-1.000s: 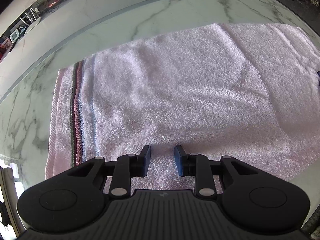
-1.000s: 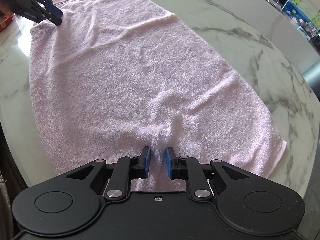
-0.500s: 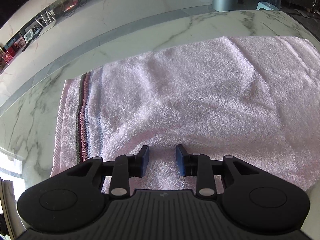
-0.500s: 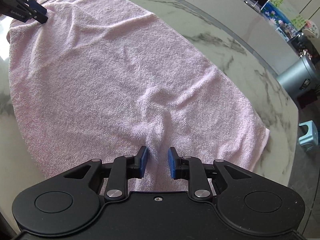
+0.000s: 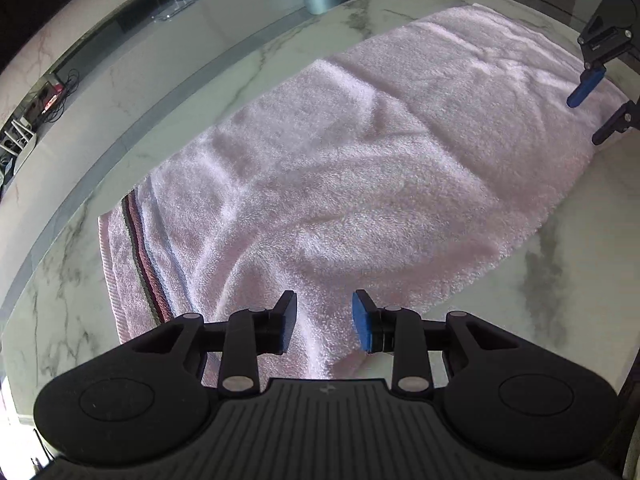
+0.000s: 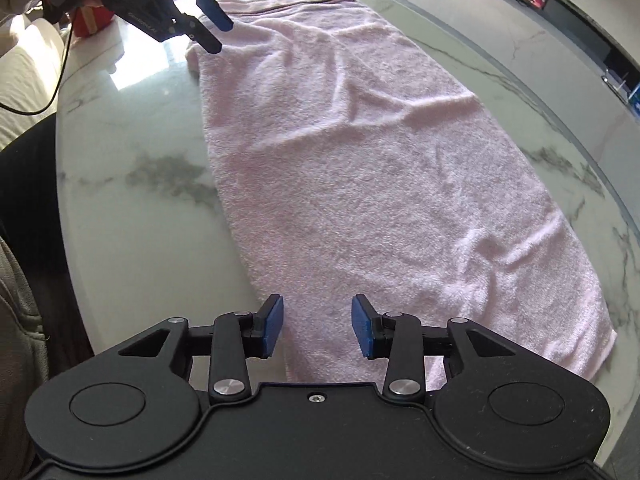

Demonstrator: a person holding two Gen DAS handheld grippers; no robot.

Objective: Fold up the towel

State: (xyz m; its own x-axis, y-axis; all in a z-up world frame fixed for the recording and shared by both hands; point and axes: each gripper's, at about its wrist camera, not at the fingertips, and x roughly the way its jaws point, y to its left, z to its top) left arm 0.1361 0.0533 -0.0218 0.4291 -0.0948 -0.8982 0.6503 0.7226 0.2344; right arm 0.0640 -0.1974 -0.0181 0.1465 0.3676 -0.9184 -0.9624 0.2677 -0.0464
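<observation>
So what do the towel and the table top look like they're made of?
Towel: soft terry cloth, probably cotton, pale pink with a fuzzy looped pile and a woven striped band at one end. Table top: polished marble or a marble-look slab, white with grey veins, glossy enough to reflect light.

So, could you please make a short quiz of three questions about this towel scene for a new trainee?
1. True or false: the pink towel lies spread on a marble table.
2. The striped band is at the end of the towel near which gripper? A) left B) right
3. Fill in: the jaws of the right gripper are opening and they grip ____.

Key:
1. True.
2. A: the stripes lie beside the left gripper, whose jaws are also opening over the cloth without pinching it.
3. Nothing; the towel lies flat below the pads.
</observation>
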